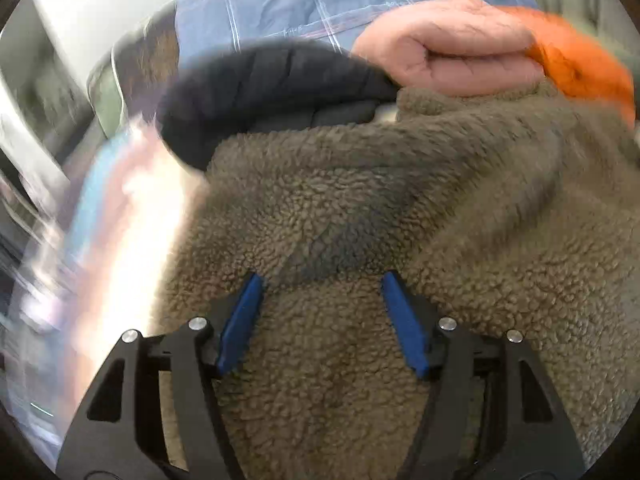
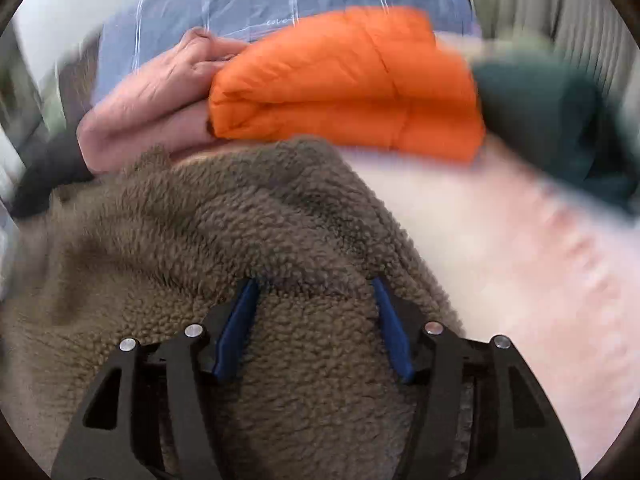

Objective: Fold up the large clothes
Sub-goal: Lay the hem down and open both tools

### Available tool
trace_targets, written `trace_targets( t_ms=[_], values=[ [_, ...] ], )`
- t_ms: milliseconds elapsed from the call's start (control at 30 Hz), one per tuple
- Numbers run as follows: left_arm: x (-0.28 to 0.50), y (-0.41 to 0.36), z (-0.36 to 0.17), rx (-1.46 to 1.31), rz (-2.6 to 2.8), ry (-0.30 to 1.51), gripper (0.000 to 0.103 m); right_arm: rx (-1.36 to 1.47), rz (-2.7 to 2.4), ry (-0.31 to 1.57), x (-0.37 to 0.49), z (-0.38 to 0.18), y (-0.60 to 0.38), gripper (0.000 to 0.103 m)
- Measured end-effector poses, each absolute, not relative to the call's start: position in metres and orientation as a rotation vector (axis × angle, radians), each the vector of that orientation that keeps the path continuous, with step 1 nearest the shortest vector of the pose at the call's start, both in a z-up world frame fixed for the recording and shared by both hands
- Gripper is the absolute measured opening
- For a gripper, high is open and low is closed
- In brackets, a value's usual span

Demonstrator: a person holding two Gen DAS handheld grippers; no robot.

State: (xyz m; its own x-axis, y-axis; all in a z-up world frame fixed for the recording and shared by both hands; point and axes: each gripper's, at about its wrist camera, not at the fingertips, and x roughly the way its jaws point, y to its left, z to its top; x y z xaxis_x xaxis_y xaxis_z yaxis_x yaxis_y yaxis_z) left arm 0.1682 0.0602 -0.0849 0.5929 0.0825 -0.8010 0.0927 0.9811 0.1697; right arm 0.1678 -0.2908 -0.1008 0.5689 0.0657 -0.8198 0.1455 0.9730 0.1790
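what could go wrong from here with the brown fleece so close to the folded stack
1. The bulky brown fleece lies right against the folded orange jacket and pink garment; dragging it may topple them.
2. Left gripper and right gripper stand open over thick pile and may pinch only the top layer, making an uneven fold.

The only writing in view is a small pale cursive word on the blue checked bedcover (image 2: 280, 0), just above the folded orange puffer jacket (image 2: 348, 80) in the right wrist view; it may read "love", though blur leaves the letters uncertain. The left wrist view shows the same bedcover, with nothing legible there.
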Motion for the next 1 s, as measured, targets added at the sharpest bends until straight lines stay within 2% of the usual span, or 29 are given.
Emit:
trace_targets(
  t_ms=[200,300,367,400,500,600,700,800,933,1000],
  values=[
    [0.16,0.05,-0.074,0.27,0.029,0.908,0.066,0.135,-0.07,0.936,0.16,-0.089,-0.279,0.059],
    [0.133,0.055,-0.052,0.227,-0.002,0.864,0.066,0.142,-0.076,0.892,0.129,-0.065,-0.282,0.06],
    [0.104,0.064,-0.035,0.166,-0.037,0.822,0.07,0.126,-0.052,0.835,0.093,-0.05,-0.28,0.061],
    [0.092,0.067,-0.031,0.153,-0.049,0.809,0.076,0.105,-0.043,0.82,0.085,-0.048,-0.278,0.063],
    [0.068,0.075,-0.039,0.209,-0.003,0.79,0.088,0.039,-0.088,0.827,0.058,-0.073,-0.284,0.069],
    [0.064,0.095,-0.064,0.07,-0.044,0.807,0.091,0.205,-0.047,0.806,0.051,-0.096,-0.305,0.07],
    [0.07,0.118,-0.063,-0.084,-0.075,0.844,0.091,0.163,-0.072,0.818,0.056,-0.087,-0.299,0.07],
    [0.062,0.118,-0.05,-0.04,-0.066,0.821,0.082,0.146,-0.099,0.829,0.051,-0.07,-0.291,0.07],
    [0.048,0.109,-0.032,-0.028,-0.091,0.793,0.054,0.197,-0.021,0.759,0.024,-0.034,-0.275,0.072],
    [0.044,0.1,-0.021,-0.044,-0.135,0.758,0.05,0.141,0.045,0.677,0.014,-0.015,-0.25,0.077]
  ],
)
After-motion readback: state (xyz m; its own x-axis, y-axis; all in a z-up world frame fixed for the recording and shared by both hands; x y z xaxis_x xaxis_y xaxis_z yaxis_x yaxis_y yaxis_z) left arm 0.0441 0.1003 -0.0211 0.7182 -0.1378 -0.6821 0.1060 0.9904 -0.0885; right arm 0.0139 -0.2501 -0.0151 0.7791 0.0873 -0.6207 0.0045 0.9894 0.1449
